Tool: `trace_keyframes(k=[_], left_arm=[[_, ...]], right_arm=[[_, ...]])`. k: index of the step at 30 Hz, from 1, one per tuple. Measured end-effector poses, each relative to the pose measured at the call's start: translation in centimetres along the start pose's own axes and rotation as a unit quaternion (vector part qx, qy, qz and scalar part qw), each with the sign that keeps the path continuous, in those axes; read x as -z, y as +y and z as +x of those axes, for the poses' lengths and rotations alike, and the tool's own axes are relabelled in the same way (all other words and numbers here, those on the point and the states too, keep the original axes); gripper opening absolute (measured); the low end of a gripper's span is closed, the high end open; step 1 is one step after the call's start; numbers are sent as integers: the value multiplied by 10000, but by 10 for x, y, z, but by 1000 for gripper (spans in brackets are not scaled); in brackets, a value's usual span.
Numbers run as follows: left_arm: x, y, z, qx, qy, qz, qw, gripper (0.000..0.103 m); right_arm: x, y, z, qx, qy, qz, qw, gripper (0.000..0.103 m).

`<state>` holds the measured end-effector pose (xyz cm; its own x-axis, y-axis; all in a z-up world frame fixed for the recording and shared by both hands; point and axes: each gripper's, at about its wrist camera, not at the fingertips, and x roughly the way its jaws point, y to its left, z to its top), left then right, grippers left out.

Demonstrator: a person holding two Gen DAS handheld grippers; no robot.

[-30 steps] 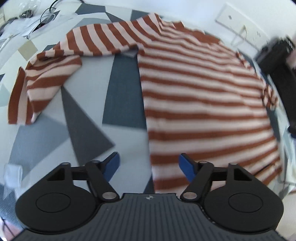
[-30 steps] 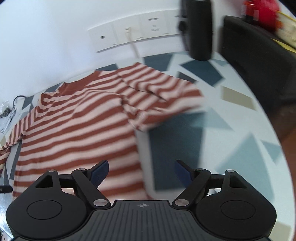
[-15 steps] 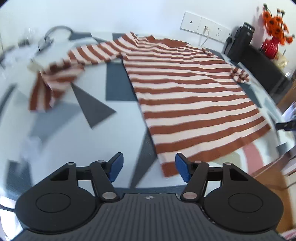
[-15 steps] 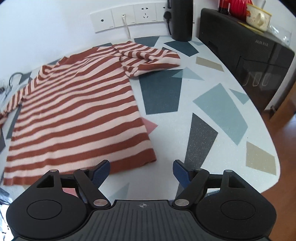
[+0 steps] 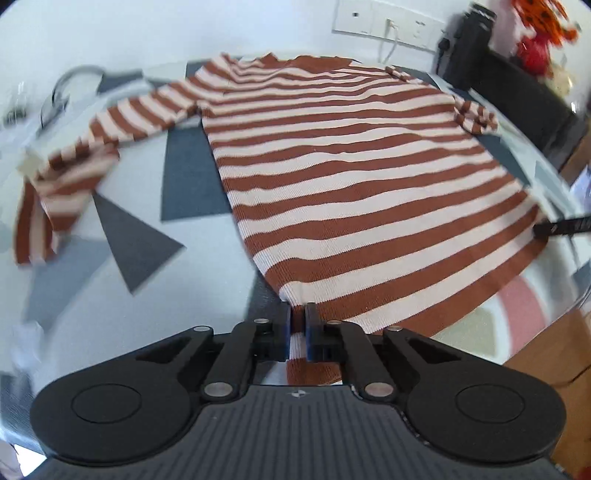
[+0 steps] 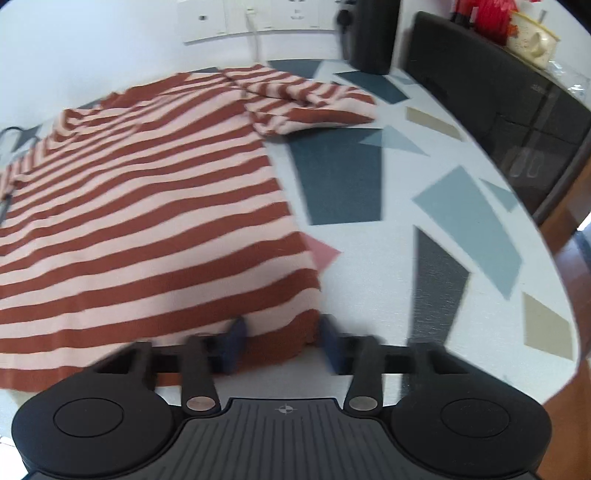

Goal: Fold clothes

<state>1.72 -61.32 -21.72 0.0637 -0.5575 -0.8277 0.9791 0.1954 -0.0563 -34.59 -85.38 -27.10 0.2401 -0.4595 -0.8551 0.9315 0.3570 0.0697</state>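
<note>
Both grippers tilt steeply down at the near hem of a striped sweater (image 5: 354, 192) that lies flat, spread across a round table (image 6: 369, 288).

The left gripper (image 5: 298, 325) sits at the hem's left corner. Its jaws have just been closing and now stand almost together, with the rust-and-cream knit pinched between the 2 blue pads (image 5: 286, 332).

The right gripper (image 6: 280, 343) sits at the hem's right corner. Its jaws have just been closing too; here they appear blurred, with a gap between the blue pads (image 6: 234, 341) and the corner of the hem lying in that gap. Whether the pads press the cloth I cannot tell.

The sweater is a finely ribbed knit in horizontal rust-brown and pale pink-cream bands, its neckline towards the wall. The left sleeve (image 5: 85, 155) stretches out and bends down at the cuff; the right sleeve (image 6: 314, 105) lies crumpled in folds beside the shoulder.

The tabletop is smooth and white, patterned with angular patches in navy, grey, pale blue, tan and pink. White wall sockets (image 6: 251, 18) sit behind it, a black cylinder (image 6: 373, 33) stands at its far edge, and a dark cabinet (image 6: 517, 103) is to the right.
</note>
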Motion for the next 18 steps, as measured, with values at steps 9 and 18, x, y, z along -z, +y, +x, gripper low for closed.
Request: trace_keyframes(k=[9,18], left_arm=[[20,33,-28,-48,38,-352,9994,7],[26,21,-39,-43,33,-191,9998,29]], right_arm=[[38,32,-25,-665,451,-329,9962,7],[65,29,-33,-496,942,-141,9942,30]])
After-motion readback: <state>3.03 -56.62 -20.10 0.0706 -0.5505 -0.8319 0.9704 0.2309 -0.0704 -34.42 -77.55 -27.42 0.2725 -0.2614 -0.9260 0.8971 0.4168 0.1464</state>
